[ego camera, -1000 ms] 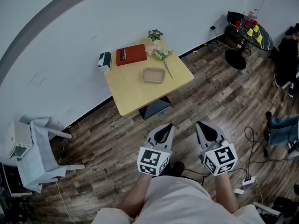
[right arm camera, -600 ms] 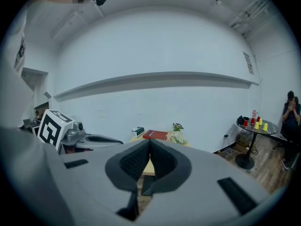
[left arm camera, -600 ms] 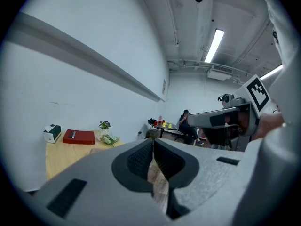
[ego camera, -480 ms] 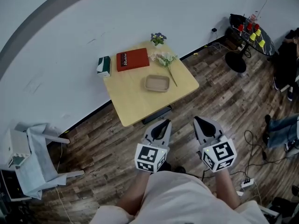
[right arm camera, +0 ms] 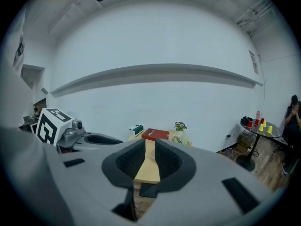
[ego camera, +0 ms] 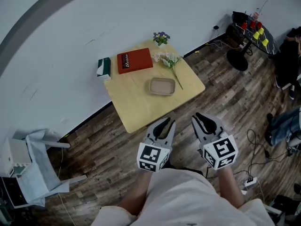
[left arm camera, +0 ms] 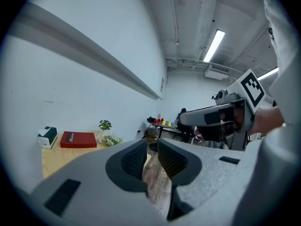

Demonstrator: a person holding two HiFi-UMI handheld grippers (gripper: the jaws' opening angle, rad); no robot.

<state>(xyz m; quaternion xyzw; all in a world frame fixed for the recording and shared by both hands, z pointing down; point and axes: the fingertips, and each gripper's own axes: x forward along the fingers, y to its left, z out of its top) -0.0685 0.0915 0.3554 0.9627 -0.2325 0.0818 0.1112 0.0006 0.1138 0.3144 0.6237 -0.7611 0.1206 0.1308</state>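
Left tool [ego camera: 164, 122] and right tool [ego camera: 203, 118] are held side by side in front of the person's body, tips aimed at the square pale-wood desk [ego camera: 136, 108] — likely a ready pose, neither touching anything. Both gripper views show ribbed dark pads a narrow gap apart with nothing between them; plank floor shows through the left gap, desk top through the right. Nearest thing is the desk's front edge, just ahead of the tips. Mid-desk sits a shallow tan rectangular tray [ego camera: 162, 86], matte with rounded corners, looks like moulded fibre. Along the wall side are a flat red hardcover book [ego camera: 135, 60], a small green-and-white box [ego camera: 104, 67] and a small potted plant with purple flowers [ego camera: 161, 37] — probably pushed back out of the way. Between plant and tray a thin-stemmed white flower sprig [ego camera: 171, 64] lies loose.
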